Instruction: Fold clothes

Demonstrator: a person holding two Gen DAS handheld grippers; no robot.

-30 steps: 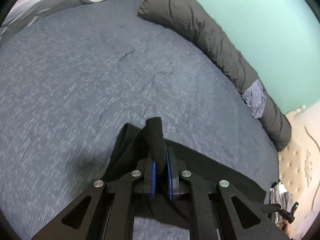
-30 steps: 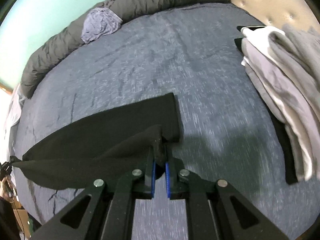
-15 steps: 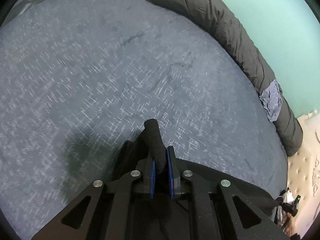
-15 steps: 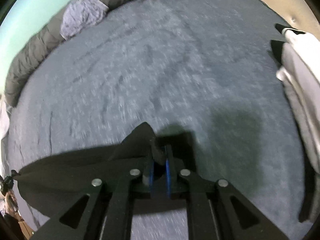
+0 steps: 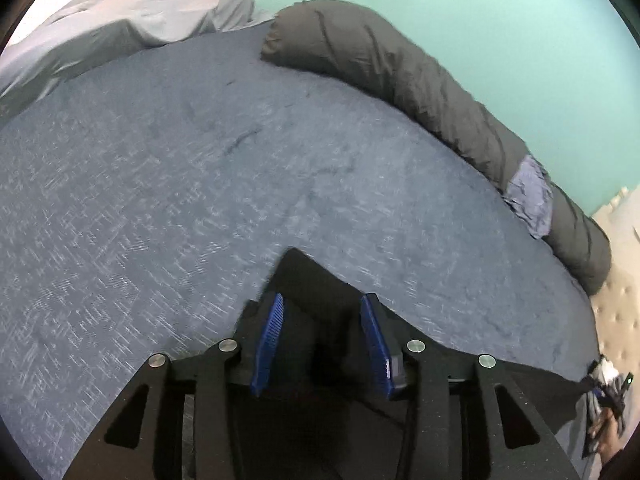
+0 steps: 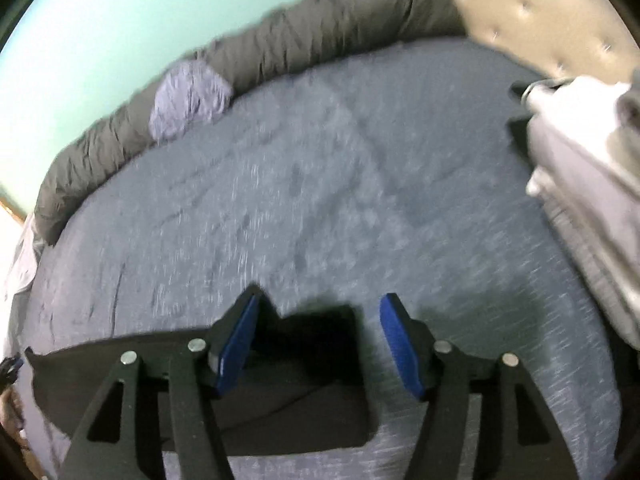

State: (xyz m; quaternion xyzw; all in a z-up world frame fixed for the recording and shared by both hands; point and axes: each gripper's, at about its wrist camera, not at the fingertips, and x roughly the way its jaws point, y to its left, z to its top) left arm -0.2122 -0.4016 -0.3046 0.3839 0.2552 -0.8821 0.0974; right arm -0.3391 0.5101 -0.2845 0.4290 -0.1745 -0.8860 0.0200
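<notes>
A black garment (image 5: pixel 308 284) lies flat on the blue-grey bedspread (image 5: pixel 200 184), folded over on itself. In the left wrist view my left gripper (image 5: pixel 320 332) stands open just above the garment's near corner, blue pads spread wide. The same black garment (image 6: pixel 304 384) fills the bottom of the right wrist view, stretching off to the left. My right gripper (image 6: pixel 320 336) is open over its right end, nothing between the pads. Both views are blurred by motion.
A rolled dark grey duvet (image 5: pixel 420 80) runs along the far edge against the teal wall, with a crumpled lilac cloth (image 6: pixel 188 96) on it. A stack of folded grey and white clothes (image 6: pixel 580 168) sits at the right by the tufted headboard (image 6: pixel 540 12).
Both grippers, shut on the black garment's corners a second ago, have lowered it to the bed, opened and let go. The garment now lies flat.
</notes>
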